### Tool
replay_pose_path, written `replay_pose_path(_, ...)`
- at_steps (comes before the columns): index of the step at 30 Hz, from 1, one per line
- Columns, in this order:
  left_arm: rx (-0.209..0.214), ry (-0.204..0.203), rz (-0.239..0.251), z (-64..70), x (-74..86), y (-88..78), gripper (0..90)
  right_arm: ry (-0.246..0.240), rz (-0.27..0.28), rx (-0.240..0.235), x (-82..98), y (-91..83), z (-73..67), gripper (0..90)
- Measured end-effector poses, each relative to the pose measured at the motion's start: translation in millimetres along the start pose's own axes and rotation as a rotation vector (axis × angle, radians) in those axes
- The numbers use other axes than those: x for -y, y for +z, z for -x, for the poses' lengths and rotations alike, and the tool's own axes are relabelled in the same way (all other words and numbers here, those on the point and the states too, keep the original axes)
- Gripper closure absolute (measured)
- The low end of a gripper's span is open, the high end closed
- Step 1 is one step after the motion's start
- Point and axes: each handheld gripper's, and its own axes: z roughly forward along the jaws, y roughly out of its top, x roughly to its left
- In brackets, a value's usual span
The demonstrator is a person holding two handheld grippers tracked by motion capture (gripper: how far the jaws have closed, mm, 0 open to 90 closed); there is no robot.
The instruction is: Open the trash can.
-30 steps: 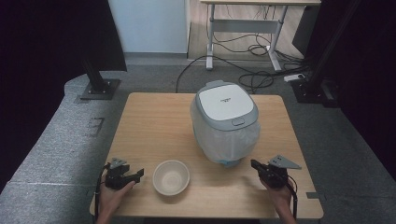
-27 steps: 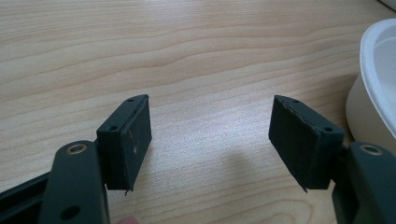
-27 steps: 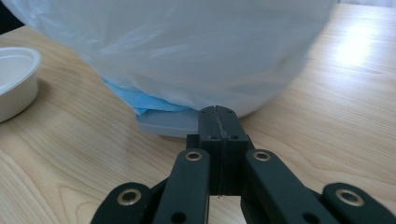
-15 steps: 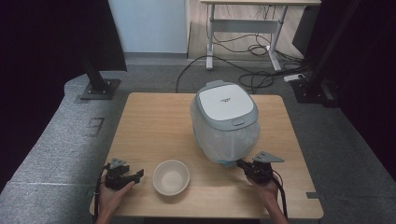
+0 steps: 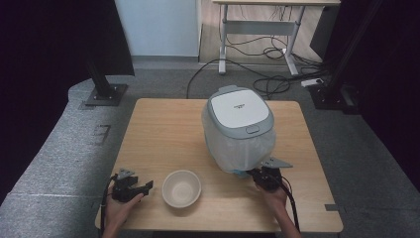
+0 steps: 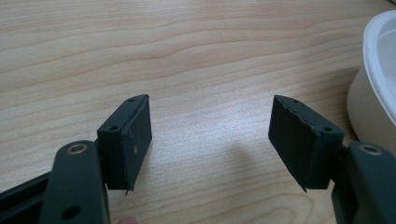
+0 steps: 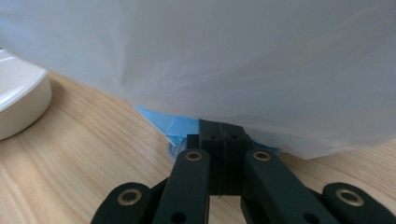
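Right gripper view — right gripper [image 7: 223,133] against cooker [image 7: 233,60].

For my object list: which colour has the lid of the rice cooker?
The rice cooker's lid is white with a grey rim, clearest in the high view.

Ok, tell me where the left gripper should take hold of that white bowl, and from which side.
Grip the bowl by its rim on the side nearest the left gripper, one jaw inside and one outside. It stands upright and open, looks too wide to span, and the open jaws already sit beside it on the table.
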Motion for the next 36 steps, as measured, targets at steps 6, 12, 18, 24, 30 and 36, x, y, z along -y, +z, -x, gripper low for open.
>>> replay_pose_path(6, 0.003, 0.007, -0.012, 0.6, -0.4, 1.8, 30.6, -0.039, -0.020, 0.034, 6.7, 6.9, -2.6, 89.4)
replay_pose_path(12, 0.007, 0.010, -0.015, 1.9, 0.6, 0.9, 30.7, -0.050, -0.031, 0.053, 6.1, 7.7, -5.8, 89.5)
replay_pose_path(18, 0.004, 0.011, -0.027, 1.4, 0.6, 2.9, 30.9, -0.027, -0.031, 0.034, 6.9, 8.1, -1.9, 89.5)
replay_pose_path(24, 0.003, 0.012, -0.028, 2.9, 0.9, 3.0, 30.8, -0.021, -0.021, 0.028, 9.1, 8.4, -0.7, 89.5)
replay_pose_path(30, 0.003, 0.015, -0.029, 4.2, 0.9, 3.3, 30.7, -0.049, -0.028, 0.055, 9.0, 9.1, -4.8, 89.6)
replay_pose_path(36, 0.006, 0.013, -0.028, 4.0, 1.0, 3.3, 30.8, -0.019, -0.030, 0.042, 9.3, 9.2, -2.7, 89.6)
